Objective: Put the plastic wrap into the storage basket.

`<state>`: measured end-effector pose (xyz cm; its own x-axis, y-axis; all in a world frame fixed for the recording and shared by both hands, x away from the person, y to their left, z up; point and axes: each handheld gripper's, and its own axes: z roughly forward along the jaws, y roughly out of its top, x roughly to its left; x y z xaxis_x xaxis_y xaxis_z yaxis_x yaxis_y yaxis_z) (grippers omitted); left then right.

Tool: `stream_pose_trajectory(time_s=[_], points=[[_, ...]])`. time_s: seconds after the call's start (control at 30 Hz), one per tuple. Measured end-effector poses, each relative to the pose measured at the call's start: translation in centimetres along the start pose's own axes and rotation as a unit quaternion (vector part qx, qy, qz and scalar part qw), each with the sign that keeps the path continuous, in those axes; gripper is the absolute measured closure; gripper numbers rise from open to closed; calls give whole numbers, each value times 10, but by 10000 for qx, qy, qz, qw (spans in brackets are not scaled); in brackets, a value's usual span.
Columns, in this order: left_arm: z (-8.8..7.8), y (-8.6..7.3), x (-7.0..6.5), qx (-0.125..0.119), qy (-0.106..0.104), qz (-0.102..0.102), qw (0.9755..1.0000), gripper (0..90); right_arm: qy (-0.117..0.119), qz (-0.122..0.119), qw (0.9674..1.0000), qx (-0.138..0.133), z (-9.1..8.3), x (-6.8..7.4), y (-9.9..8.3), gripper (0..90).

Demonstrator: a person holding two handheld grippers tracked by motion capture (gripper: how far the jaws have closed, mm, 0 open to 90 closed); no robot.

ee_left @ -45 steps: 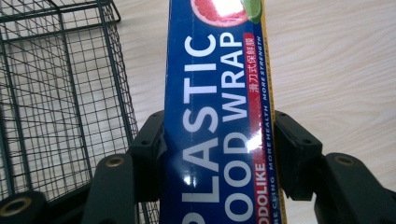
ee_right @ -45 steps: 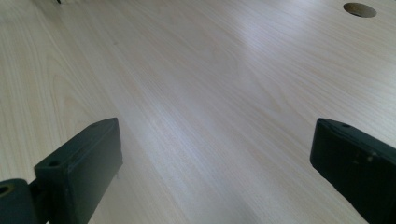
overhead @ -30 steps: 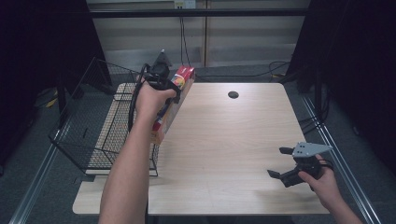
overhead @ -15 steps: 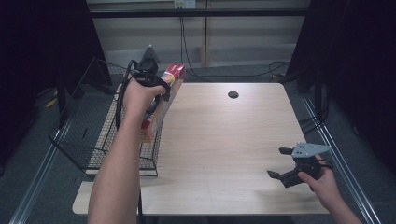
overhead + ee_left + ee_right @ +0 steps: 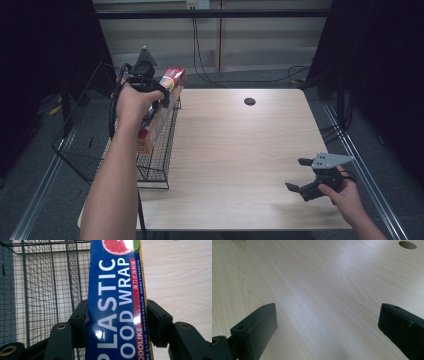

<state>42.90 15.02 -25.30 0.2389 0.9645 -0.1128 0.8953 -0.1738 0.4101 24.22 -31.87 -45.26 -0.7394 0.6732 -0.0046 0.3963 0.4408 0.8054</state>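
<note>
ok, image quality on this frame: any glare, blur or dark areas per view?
High view: table evenly lit, both sides black, soft shadow under the right gripper. Left gripper view: glare spots on the glossy plastic wrap box, print readable, wire basket sharp, left gripper jaws slightly soft. Right gripper view: broad sheen across the wood, near jaws a bit blurred, cable hole clear.

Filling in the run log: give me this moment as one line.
left hand-held gripper: shut on plastic wrap box, over wire basket edge | right hand-held gripper: open, empty, low over table
</note>
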Motion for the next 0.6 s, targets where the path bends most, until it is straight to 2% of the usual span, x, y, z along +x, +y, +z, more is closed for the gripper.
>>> stream_pose_trajectory(time_s=[0.6], points=[[-17,-8,22,-72,120,-179,9997,444,15,-19,10000,-2,1,1,1,19]])
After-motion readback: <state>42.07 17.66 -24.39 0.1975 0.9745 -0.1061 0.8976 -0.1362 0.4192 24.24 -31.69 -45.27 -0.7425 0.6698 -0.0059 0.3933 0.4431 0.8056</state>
